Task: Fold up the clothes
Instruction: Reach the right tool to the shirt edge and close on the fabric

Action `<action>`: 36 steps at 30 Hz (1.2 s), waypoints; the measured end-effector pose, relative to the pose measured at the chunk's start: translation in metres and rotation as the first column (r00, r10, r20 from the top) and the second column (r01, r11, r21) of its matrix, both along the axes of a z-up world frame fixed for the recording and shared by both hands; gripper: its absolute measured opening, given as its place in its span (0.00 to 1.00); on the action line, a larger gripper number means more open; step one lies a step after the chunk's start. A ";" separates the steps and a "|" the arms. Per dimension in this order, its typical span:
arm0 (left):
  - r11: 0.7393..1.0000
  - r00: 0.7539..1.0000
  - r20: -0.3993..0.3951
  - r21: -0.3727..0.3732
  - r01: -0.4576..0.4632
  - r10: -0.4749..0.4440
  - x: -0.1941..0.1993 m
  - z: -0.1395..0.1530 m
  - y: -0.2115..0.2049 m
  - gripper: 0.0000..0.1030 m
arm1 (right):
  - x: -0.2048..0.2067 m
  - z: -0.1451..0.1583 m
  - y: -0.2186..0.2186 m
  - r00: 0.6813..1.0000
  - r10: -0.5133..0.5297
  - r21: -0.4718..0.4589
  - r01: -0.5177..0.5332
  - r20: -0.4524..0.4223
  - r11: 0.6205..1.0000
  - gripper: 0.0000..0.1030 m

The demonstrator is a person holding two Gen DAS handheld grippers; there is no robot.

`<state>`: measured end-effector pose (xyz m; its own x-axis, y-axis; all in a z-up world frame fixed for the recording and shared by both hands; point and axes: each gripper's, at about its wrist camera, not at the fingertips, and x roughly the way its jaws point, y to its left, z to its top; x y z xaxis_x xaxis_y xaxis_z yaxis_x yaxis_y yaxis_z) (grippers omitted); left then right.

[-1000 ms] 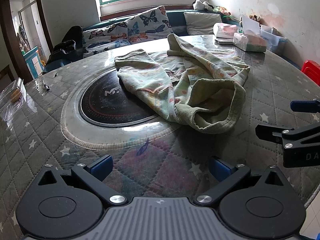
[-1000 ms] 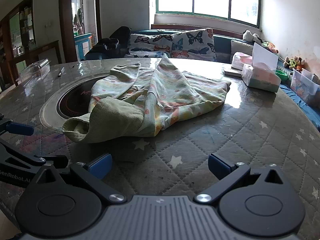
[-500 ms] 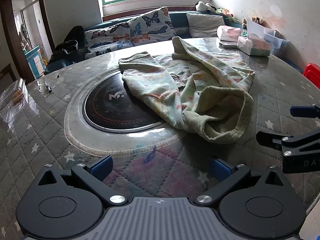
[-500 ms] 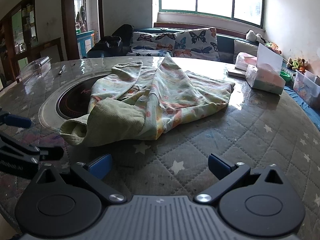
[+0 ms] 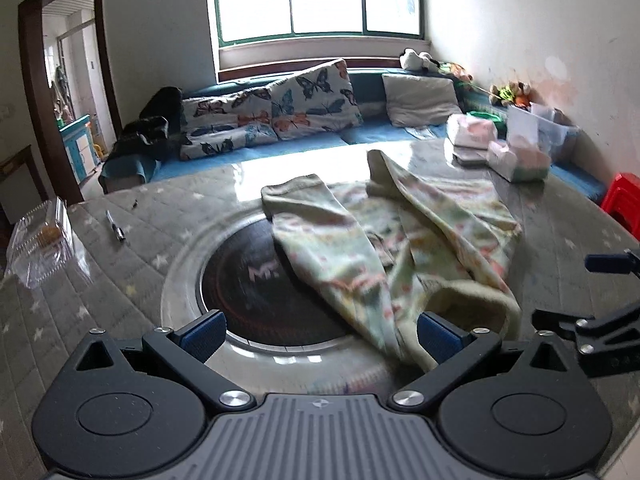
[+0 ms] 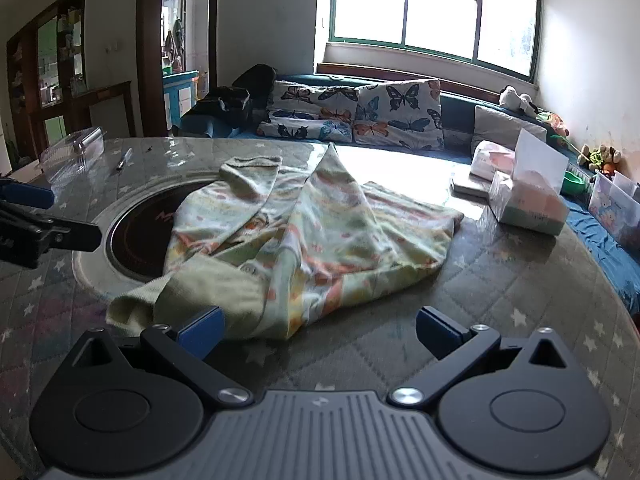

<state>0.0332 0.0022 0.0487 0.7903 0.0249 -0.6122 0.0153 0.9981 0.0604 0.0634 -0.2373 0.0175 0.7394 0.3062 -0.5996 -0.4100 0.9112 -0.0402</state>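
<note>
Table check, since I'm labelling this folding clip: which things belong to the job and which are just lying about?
Belongs to the job:
- crumpled garment
- left gripper, open
- right gripper, open

Just lying about:
- tissue box
- pen
- clear plastic container
- inset cooktop

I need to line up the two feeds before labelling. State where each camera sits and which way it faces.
Left wrist: on the left gripper, low over the table, facing the window; open jaws frame the crumpled floral garment; the right gripper shows at the right edge.
Right wrist: on the right gripper, same heading, from farther right; jaws open at the garment's ribbed hem; the left gripper shows at the left.
Shared: garment, black cooktop, tissue box, butterfly cushions.
</note>
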 end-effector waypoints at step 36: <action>0.970 0.968 -0.101 0.060 0.235 -0.228 0.054 -0.069 -0.065 0.91 | 0.074 -0.002 -0.004 0.997 0.003 -0.046 -0.007 -0.078 0.999 0.91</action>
